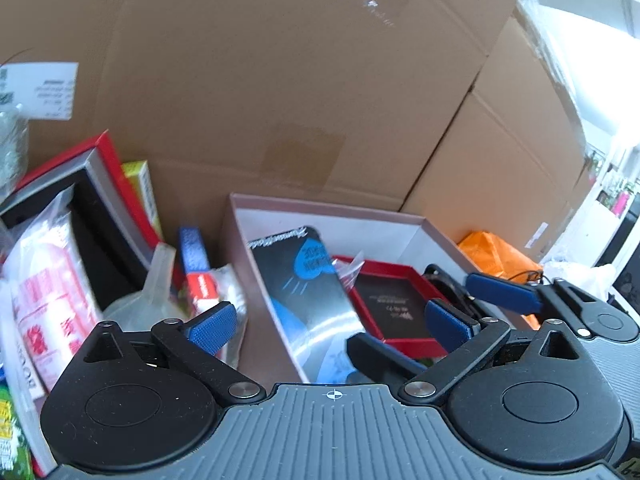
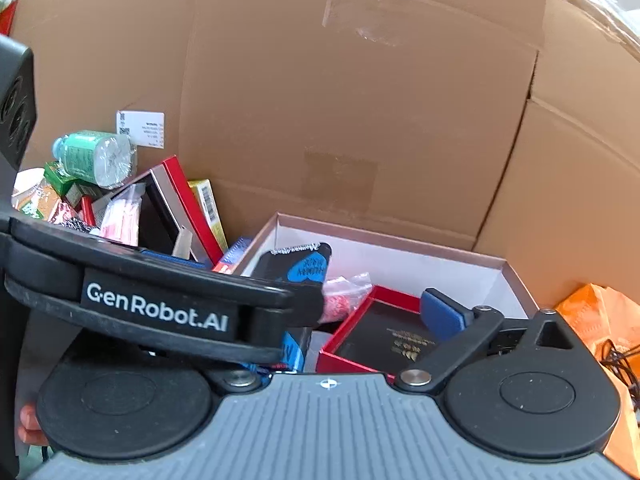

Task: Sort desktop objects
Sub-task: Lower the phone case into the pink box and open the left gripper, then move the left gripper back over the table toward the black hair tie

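Observation:
An open pink-brown box (image 1: 280, 206) (image 2: 400, 236) with a white inside holds a black and blue packet (image 1: 304, 288) (image 2: 304, 264), a red-rimmed black case (image 1: 392, 304) (image 2: 384, 336) and a small clear bag of red bits (image 2: 340, 296). My left gripper (image 1: 328, 320) is open and empty, just above the box's near side. My right gripper (image 2: 348, 316) is above the red case; its right blue pad (image 2: 440, 312) shows, its left finger is hidden behind the left gripper's body (image 2: 160, 308). The right gripper also shows in the left wrist view (image 1: 504, 292).
A heap left of the box: a red and black open case (image 1: 100, 208) (image 2: 168, 204), plastic bags (image 1: 44, 292), a yellow-green carton (image 2: 208, 204), a green-labelled bottle (image 2: 96, 156). Large cardboard boxes (image 1: 280, 80) (image 2: 360, 100) stand behind. An orange bag (image 1: 496, 256) (image 2: 600, 320) lies right.

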`<control>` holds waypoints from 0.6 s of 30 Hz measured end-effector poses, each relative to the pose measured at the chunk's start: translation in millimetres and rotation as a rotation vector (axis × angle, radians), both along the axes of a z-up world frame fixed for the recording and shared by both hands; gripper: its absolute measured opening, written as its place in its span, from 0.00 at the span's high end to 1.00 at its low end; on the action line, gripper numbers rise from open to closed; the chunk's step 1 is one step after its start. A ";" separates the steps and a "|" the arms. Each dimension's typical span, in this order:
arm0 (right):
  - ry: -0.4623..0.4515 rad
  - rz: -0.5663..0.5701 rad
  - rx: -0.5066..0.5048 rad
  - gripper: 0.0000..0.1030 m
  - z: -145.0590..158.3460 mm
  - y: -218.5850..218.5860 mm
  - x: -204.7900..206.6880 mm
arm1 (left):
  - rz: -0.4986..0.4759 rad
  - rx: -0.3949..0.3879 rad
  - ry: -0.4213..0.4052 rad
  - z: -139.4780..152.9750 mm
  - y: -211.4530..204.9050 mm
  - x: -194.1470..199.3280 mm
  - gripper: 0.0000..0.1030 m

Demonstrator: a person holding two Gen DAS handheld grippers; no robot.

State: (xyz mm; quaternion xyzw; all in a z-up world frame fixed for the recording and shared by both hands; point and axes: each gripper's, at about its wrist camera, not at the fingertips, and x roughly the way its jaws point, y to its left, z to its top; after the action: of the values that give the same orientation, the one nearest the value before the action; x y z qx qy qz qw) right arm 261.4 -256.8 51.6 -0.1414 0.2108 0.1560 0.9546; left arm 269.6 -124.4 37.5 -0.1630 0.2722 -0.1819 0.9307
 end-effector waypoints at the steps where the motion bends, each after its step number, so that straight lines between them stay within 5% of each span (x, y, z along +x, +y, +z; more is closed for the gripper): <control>1: 0.007 -0.003 -0.012 0.00 -0.6 0.4 -0.8 | 0.003 0.001 0.002 -0.2 0.1 -1.3 0.00; 18: -0.026 -0.017 -0.075 0.00 6.1 10.3 -46.1 | -0.006 -0.012 -0.022 5.5 19.2 -54.5 0.00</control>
State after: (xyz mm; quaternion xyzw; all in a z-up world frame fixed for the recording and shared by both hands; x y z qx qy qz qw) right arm 215.4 -246.5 57.7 -0.1771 0.2053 0.1381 0.9526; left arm 215.1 -105.1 43.0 -0.1659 0.2613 -0.1883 0.9321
